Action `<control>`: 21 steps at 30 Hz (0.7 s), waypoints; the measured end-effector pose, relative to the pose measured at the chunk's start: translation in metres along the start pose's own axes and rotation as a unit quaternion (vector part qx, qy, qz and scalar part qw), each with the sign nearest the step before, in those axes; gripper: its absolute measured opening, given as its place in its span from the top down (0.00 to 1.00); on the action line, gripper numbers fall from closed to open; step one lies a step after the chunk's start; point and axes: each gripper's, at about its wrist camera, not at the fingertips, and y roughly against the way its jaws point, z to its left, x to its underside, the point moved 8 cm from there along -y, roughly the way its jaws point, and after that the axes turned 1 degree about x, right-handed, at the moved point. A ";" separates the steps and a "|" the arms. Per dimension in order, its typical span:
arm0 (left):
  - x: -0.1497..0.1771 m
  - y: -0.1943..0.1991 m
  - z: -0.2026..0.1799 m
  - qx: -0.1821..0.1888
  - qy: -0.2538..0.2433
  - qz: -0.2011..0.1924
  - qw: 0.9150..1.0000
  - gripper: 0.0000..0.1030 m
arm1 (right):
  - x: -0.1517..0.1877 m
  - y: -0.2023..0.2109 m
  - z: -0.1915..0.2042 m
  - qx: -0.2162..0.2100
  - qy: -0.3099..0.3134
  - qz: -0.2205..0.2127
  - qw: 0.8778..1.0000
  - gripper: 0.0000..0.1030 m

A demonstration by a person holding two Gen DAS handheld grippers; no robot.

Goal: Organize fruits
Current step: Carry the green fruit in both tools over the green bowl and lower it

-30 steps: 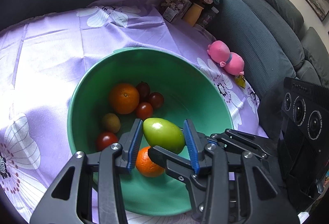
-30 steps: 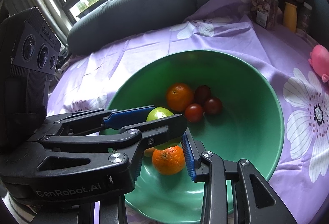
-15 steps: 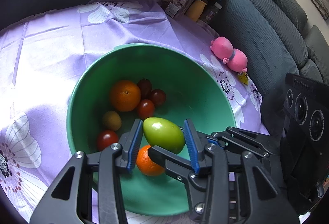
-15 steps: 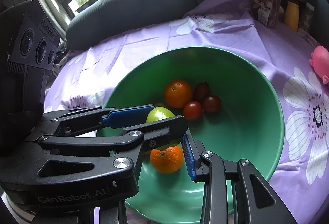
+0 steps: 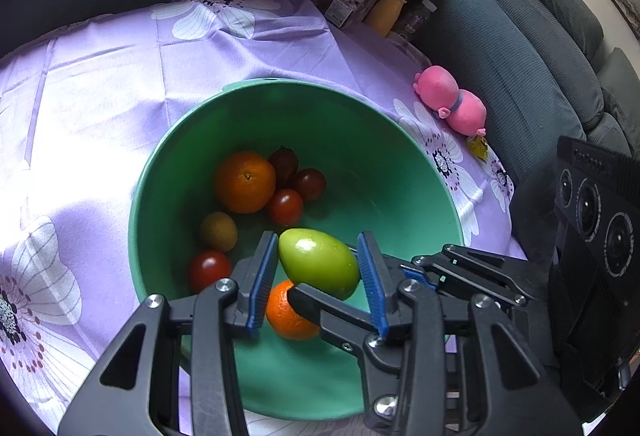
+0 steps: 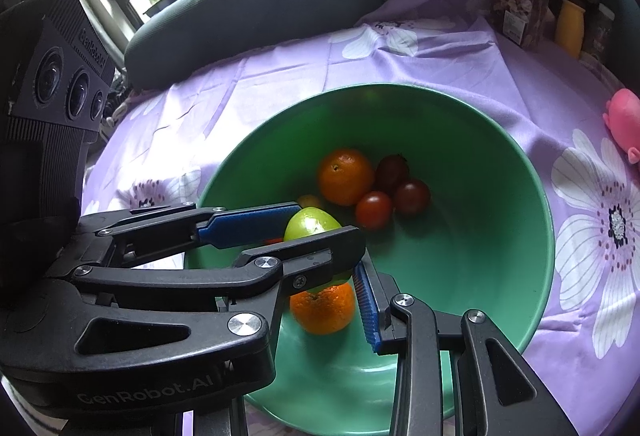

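A green bowl [image 5: 280,83] sits on a purple flowered cloth. My left gripper [image 5: 318,240] is shut on a green oval fruit [image 5: 318,264] and holds it over the bowl's near side. My right gripper [image 6: 322,288] crosses just beneath it, shut on a small orange [image 6: 322,312], which fills the gap between its fingers. One of those fingers [image 5: 328,310] lies across that small orange [image 5: 286,316] in the left wrist view. In the bowl lie a large orange [image 5: 245,181], several dark red tomatoes [image 5: 286,207] and a yellow-brown fruit [image 5: 219,231]. The left gripper [image 6: 328,226] hides my right gripper's left finger.
A pink plush toy [image 5: 450,101] lies on the cloth to the right of the bowl. Snack packets and a yellow bottle [image 5: 386,11] stand at the far edge. Dark grey sofa cushions [image 5: 520,55] ring the table. Open cloth [image 5: 100,75] stretches to the left.
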 end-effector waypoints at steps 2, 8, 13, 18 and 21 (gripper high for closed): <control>0.000 -0.001 0.000 0.000 0.001 0.002 1.000 0.60 | 0.000 0.000 0.000 0.000 -0.001 0.002 1.000 0.64; -0.001 -0.003 0.001 -0.004 0.002 0.008 1.000 0.60 | -0.001 -0.002 -0.001 0.001 -0.001 0.012 1.000 0.64; -0.001 -0.004 0.001 -0.007 0.002 0.010 1.000 0.60 | -0.002 -0.004 -0.002 0.000 -0.003 0.015 1.000 0.64; -0.001 -0.006 0.001 -0.009 0.002 0.015 1.000 0.60 | -0.002 -0.006 -0.004 0.001 -0.004 0.020 1.000 0.64; -0.001 -0.007 0.001 -0.011 0.003 0.018 1.000 0.60 | -0.002 -0.006 -0.004 0.001 -0.006 0.022 1.000 0.64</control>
